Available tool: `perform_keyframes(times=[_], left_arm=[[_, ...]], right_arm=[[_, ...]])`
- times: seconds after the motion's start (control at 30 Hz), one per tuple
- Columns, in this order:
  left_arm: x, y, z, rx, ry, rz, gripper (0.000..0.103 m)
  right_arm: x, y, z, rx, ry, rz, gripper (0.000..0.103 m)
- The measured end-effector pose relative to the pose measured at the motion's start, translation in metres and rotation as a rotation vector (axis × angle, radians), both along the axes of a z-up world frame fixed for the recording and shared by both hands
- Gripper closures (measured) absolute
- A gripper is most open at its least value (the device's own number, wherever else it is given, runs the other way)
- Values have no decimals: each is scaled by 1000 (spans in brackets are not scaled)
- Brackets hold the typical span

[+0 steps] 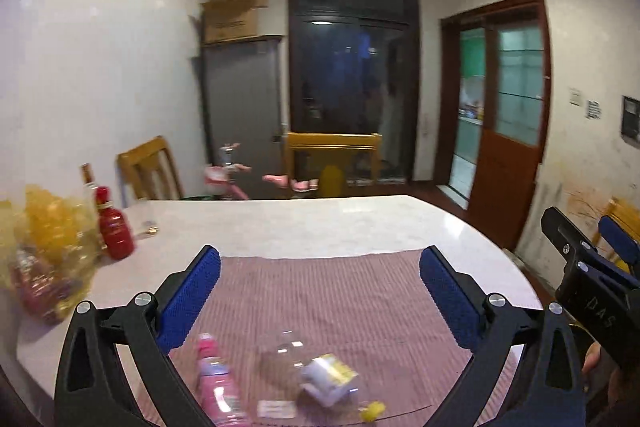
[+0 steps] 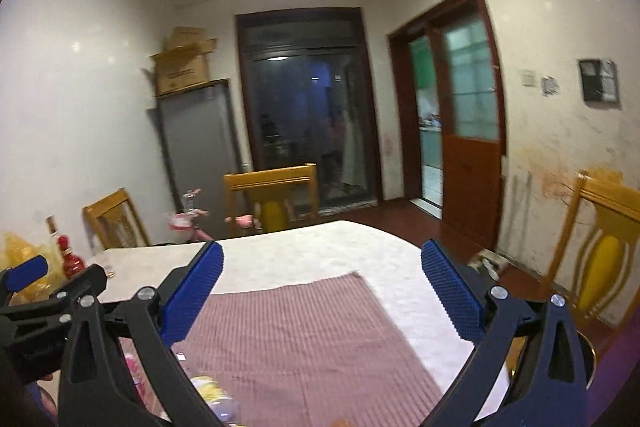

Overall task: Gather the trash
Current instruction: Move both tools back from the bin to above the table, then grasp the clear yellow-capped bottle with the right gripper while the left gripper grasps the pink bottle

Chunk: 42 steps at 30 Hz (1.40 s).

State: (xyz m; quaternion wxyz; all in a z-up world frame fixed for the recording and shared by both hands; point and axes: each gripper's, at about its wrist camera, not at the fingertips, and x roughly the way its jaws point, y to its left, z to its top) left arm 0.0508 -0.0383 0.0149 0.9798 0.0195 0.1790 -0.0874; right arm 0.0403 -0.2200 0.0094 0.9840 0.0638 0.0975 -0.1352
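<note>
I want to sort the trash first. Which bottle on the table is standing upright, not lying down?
The red bottle at the table's far left edge, beside the yellow bag, stands upright. The pink bottle and the clear bottle lie on the striped mat.

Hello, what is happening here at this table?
A person holds two grippers above a table to collect trash. The left gripper and the right gripper are both open and hold nothing. On the striped mat lie a pink bottle, a clear plastic bottle and a crumpled wrapper, none picked up yet.
</note>
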Motion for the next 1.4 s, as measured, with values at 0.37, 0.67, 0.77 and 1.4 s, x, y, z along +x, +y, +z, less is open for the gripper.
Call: perform_keyframes(times=[0.37, 0.67, 0.77, 1.4], left_arm=[[2, 52, -9, -23, 37, 102, 6], [13, 100, -40, 22, 129, 278, 6], [22, 113, -51, 28, 166, 325, 6], [63, 136, -102, 52, 325, 392, 6]], right_arm=[[36, 61, -9, -13, 145, 184, 4], [79, 104, -37, -126, 373, 404, 4], [98, 119, -56, -181, 489, 507, 4], [156, 162, -208, -281, 1011, 691, 33]])
